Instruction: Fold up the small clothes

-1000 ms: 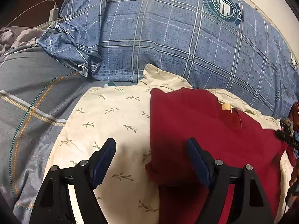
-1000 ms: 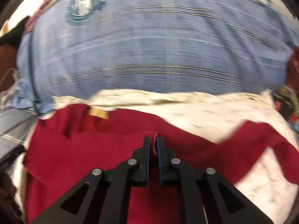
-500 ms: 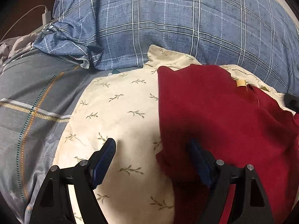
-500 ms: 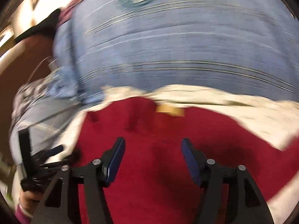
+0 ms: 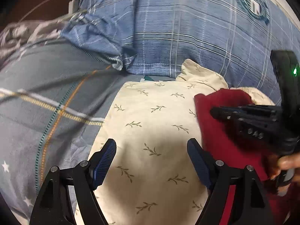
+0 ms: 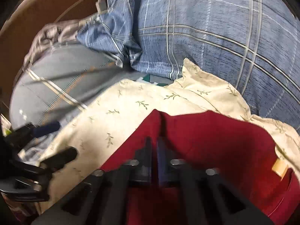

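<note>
A dark red garment (image 5: 225, 131) lies on a cream leaf-print cloth (image 5: 150, 123) on the bed. It fills the lower middle of the right wrist view (image 6: 215, 136), with a tan label (image 6: 279, 166) at the right. My left gripper (image 5: 151, 155) is open and empty over the cream cloth, just left of the garment's edge. My right gripper (image 6: 154, 146) is shut on a raised fold of the red garment. It also shows in the left wrist view (image 5: 243, 116) over the garment's upper part.
A blue plaid pillow (image 5: 187, 28) with a round emblem (image 5: 253, 1) lies behind. A grey plaid sheet (image 5: 46, 93) spreads to the left. A white charger and cable (image 6: 99, 3) sit at the back left. The left gripper shows blurred in the right wrist view (image 6: 46, 142).
The right gripper let go of the garment, opened, moved left and shut again on a fold near its left edge. The left gripper shifted left off the garment and stayed open.
</note>
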